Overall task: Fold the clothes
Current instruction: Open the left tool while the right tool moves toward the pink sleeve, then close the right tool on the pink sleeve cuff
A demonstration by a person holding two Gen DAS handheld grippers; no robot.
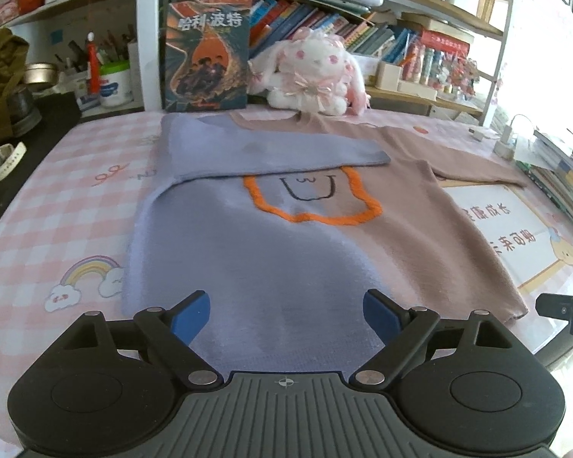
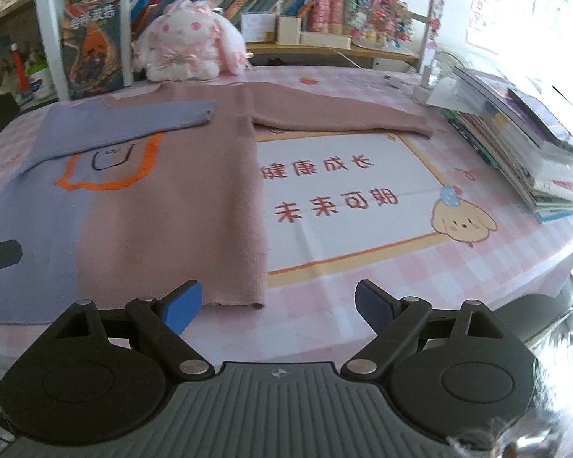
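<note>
We see the sweater (image 1: 286, 236) flat on the counter (image 2: 363, 297), its blue sleeve (image 1: 271, 149) folded across and its brown sleeve (image 2: 340, 114) lying out, so with the left gripper (image 1: 286, 315) and right gripper (image 2: 278, 305) both spread apart and empty, the brown sleeve likely goes across next.

sweater (image 1: 271, 252) flat on the desk (image 1: 57, 210), purple sleeve (image 1: 286, 149) folded across, left gripper (image 1: 286, 315) fingers (image 1: 193, 315) spread wide, holding nothing

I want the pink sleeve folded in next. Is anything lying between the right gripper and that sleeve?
Nothing visible does. The right hand-held gripper is open above bare tablecloth, and the pink sleeve lies flat beyond it; the book stack sits off to the side.
</note>
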